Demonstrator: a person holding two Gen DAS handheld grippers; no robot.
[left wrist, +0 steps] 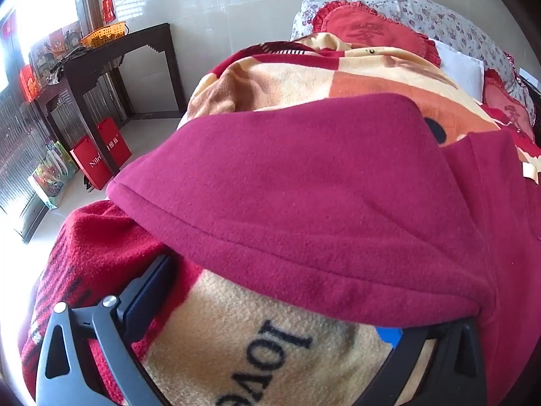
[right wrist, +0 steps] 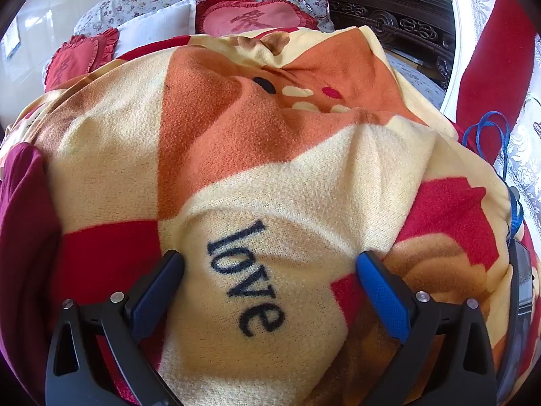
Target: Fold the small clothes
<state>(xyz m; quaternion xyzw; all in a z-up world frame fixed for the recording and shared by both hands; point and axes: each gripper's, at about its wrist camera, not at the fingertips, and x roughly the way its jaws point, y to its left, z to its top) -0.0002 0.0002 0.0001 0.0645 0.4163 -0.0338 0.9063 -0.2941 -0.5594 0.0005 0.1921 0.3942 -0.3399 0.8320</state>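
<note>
On bed, ahead of jaws: fleece blanket [right wrist: 257, 155] w/ "love" print.
Both jaws wide apart, empty; maroon garment [left wrist: 304, 203] lies past left gripper [left wrist: 270, 308]; right gripper [right wrist: 270, 270] over blanket; dark side table [left wrist: 111, 57] far left.

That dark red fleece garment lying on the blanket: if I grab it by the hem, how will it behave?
The dark red fleece garment will probably flop and drape: it already sags in soft folds over the patterned fleece blanket. Its fuzzy nap suggests that it will cling to the blanket rather than slide. The stitched hem looks thicker, so likely the firmest bite.
</note>
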